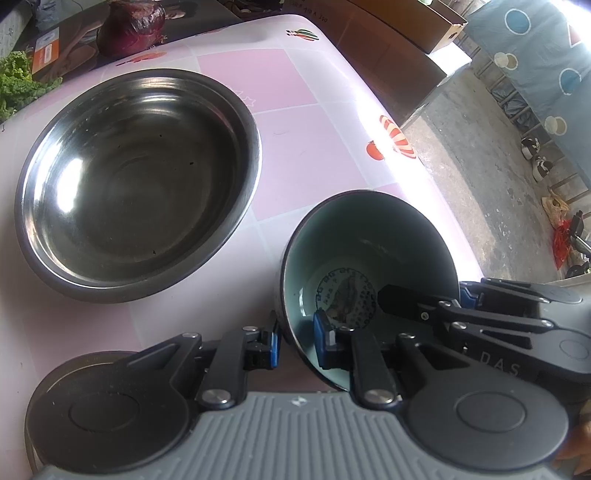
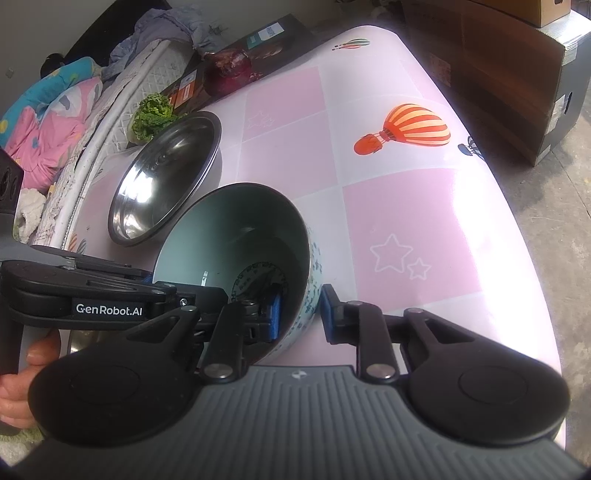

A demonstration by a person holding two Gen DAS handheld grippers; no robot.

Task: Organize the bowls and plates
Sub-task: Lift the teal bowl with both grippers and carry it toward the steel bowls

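Note:
A pale green ceramic bowl (image 1: 369, 258) with a printed round motif inside is tilted near the table's front right edge. My left gripper (image 1: 297, 343) straddles its near rim, one finger inside and one outside, with gaps to the wall. My right gripper (image 2: 301, 314) straddles the opposite rim of the same bowl (image 2: 236, 236), also with a visible gap. A large steel bowl (image 1: 136, 181) sits empty on the table to the left; it also shows in the right wrist view (image 2: 166, 177).
The table (image 1: 295, 122) has a pink checked cloth with balloon prints. A red cabbage (image 1: 131, 26) and leafy greens (image 1: 14, 81) lie at the far left. A steel plate (image 1: 70, 369) sits under my left gripper. Cardboard boxes (image 2: 517, 74) stand beyond the table's right edge.

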